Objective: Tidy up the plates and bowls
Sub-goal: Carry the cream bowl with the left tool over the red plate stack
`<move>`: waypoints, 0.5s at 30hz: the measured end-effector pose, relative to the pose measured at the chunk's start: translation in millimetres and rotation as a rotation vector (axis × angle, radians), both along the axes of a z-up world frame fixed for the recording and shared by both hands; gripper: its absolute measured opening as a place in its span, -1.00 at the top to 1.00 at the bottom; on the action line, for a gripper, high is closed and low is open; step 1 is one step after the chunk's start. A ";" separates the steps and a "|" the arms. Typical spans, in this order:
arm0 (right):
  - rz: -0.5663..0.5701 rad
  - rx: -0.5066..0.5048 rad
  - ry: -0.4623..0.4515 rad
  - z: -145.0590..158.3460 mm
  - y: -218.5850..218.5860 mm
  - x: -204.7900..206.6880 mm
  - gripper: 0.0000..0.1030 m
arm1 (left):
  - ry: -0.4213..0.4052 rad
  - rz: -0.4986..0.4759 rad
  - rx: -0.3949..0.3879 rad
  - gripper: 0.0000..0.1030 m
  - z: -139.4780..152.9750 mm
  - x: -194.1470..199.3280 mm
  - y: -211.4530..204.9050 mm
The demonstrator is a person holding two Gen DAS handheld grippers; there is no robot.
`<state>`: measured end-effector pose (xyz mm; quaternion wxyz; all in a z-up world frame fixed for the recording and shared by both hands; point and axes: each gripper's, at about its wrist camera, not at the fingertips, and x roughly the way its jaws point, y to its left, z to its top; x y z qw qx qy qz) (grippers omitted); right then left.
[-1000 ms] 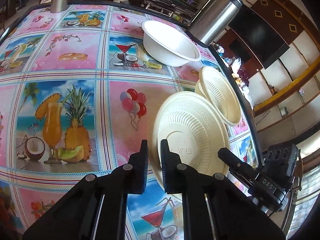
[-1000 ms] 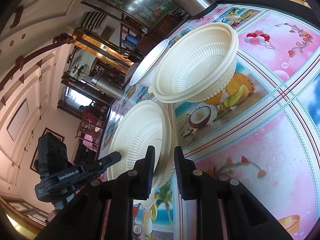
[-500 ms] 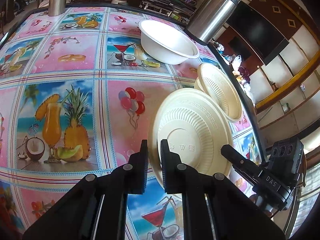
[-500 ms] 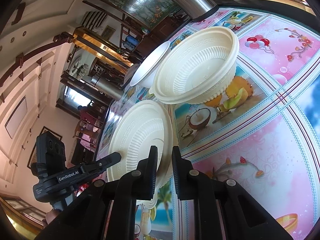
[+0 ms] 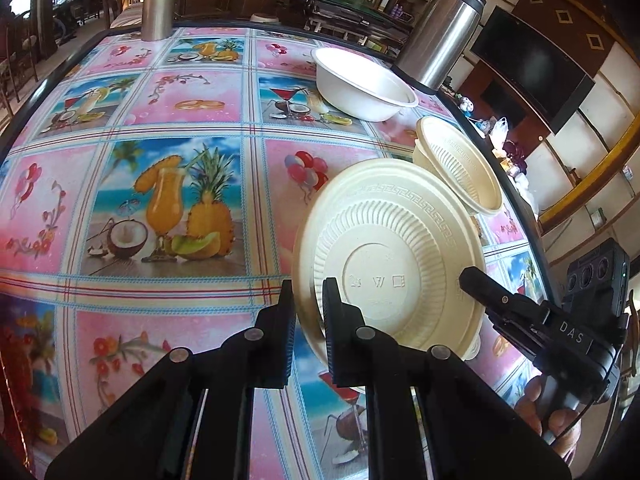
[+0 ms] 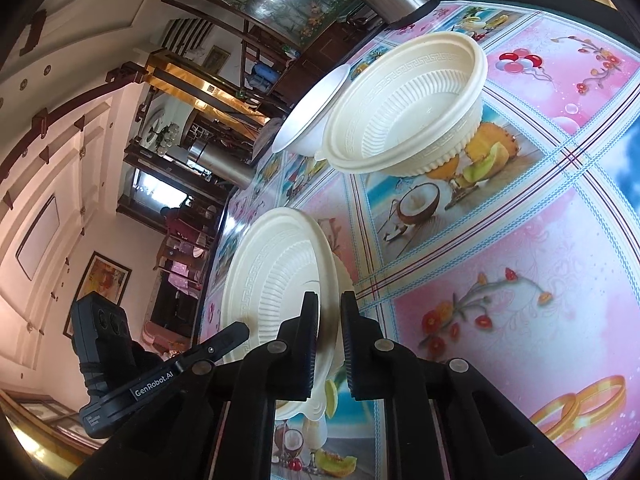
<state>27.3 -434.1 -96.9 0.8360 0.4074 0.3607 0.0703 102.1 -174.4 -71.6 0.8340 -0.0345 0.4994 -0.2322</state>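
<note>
Both the left gripper (image 5: 306, 312) and the right gripper (image 6: 329, 320) pinch one tilted plate (image 5: 384, 264) by its rim; next, probably stacking onto the bowl (image 6: 408, 104) beyond the fingertips.

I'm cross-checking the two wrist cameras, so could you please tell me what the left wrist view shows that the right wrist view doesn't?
Only the left wrist view shows the plate's underside with its embossed marks, the white bowl's inside, the steel flask whole, and the right tool reaching in from the right.

Only the right wrist view shows the plate's ribbed top face, the cream bowl's full inside, and the left tool at lower left.

Both share the plate held on edge by both tools, both bowls, and the tablecloth.
</note>
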 end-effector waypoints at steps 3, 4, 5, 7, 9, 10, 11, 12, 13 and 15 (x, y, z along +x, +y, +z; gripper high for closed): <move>0.018 0.002 -0.008 1.4 6.3 -0.4 0.79 | -0.017 0.011 0.020 0.76 0.2 -10.8 8.2; 0.022 0.006 -0.009 1.2 8.2 -0.8 0.79 | -0.024 0.015 0.027 0.76 0.5 -14.4 11.0; 0.027 0.008 -0.009 1.2 10.4 -1.2 0.79 | -0.031 0.020 0.034 0.76 0.9 -18.5 14.1; 0.038 0.004 -0.011 1.4 15.9 -2.2 0.80 | -0.049 0.034 0.050 0.76 2.8 -25.4 21.1; 0.051 -0.005 -0.010 1.5 23.9 -3.6 0.81 | -0.063 0.047 0.061 0.76 4.6 -31.1 29.8; 0.058 -0.011 -0.010 1.6 28.2 -4.3 0.81 | -0.070 0.054 0.067 0.76 5.9 -34.4 34.0; 0.066 -0.016 -0.011 1.9 32.7 -5.4 0.82 | -0.077 0.060 0.075 0.76 6.8 -37.4 38.6; 0.074 -0.019 -0.013 1.9 36.5 -6.1 0.82 | -0.083 0.065 0.079 0.76 7.7 -40.6 43.0; 0.083 -0.020 -0.014 1.8 40.7 -6.9 0.82 | -0.088 0.070 0.080 0.76 8.9 -43.6 47.8; 0.096 -0.020 -0.020 2.3 48.0 -8.3 0.82 | -0.106 0.081 0.087 0.76 12.3 -50.6 57.2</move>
